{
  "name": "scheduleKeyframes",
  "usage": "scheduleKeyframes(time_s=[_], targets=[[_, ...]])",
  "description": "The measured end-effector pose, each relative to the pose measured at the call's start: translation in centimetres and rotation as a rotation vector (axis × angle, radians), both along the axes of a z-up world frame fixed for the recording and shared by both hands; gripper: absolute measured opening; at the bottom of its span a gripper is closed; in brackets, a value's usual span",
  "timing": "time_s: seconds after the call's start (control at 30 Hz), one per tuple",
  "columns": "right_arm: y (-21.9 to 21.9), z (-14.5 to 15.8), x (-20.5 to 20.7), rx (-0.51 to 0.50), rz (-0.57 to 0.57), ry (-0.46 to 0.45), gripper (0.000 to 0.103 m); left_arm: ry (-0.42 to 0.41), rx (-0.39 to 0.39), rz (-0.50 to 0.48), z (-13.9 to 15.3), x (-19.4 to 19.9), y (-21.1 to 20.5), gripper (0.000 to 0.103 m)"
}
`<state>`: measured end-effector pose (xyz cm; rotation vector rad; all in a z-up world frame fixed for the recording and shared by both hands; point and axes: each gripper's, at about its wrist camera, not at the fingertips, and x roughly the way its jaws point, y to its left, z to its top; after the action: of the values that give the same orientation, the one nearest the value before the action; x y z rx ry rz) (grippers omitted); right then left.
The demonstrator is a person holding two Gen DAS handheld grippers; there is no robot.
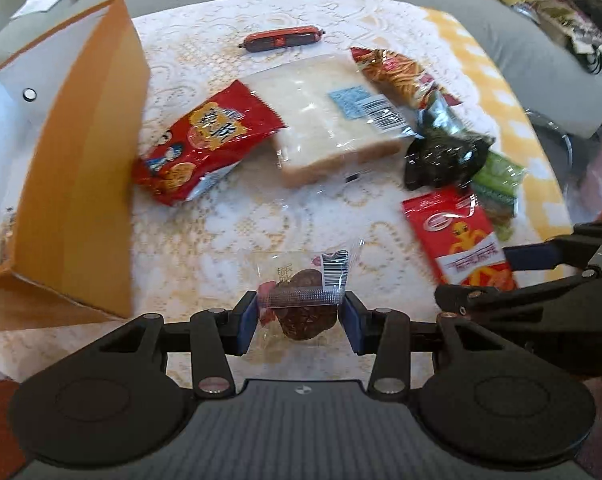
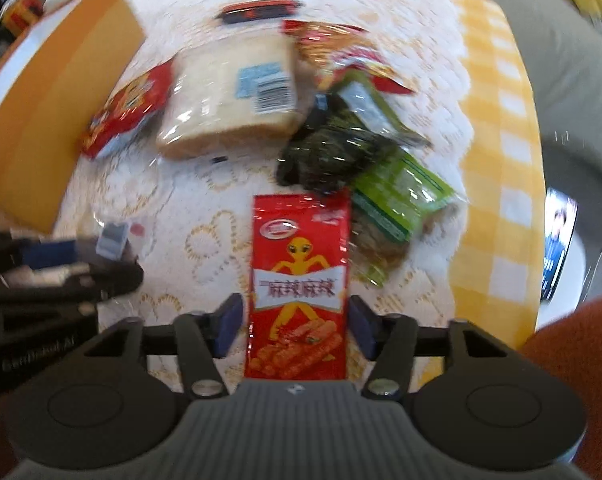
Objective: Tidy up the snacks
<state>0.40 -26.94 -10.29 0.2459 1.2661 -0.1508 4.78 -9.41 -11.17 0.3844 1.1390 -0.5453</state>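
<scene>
Snacks lie on the bench [image 1: 229,236] beside the orange box [image 1: 81,168]. Left claw [image 1: 301,316] straddles a clear-wrapped brown cake [image 1: 305,312], right claw [image 2: 295,328] straddles the red packet [image 2: 299,280]; both released. Close squarely, lift toward box.

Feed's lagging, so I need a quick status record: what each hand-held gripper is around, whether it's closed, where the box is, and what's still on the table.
left hand-held gripper: open, fingers either side of a clear-wrapped dark snack, not clamped
right hand-held gripper: open, straddling the red alien packet, gaps both sides
box: orange, open, at the table's left edge
remaining on table: red cracker bag, wrapped bread, sausage, noodle snack bag, dark seaweed pack, green packet
</scene>
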Motion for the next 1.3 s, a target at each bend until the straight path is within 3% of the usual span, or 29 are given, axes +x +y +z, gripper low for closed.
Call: scheduleKeyframes(time_s=[0.2,0.53,0.83,1.3], targets=[[0.5,-0.8,0.4,-0.035,0.035,0.024,0.065,0.026,-0.006,0.007,-0.3,0.2,0.1,0.050],[1.3,-0.3,0.0,-0.053,0.067,0.002,0.042,0.042,-0.006,0.003,-0.6,0.3,0.1,0.050],[1.6,1.2,-0.9,0.009,0.091,-0.056,0.024,0.022,-0.004,0.012,0.1,0.1,0.3,0.050],[3.0,6.1,-3.1,0.042,0.120,-0.208,0.020,-0.037,-0.086,0.071,4.6,-0.1,2.0,0.050]])
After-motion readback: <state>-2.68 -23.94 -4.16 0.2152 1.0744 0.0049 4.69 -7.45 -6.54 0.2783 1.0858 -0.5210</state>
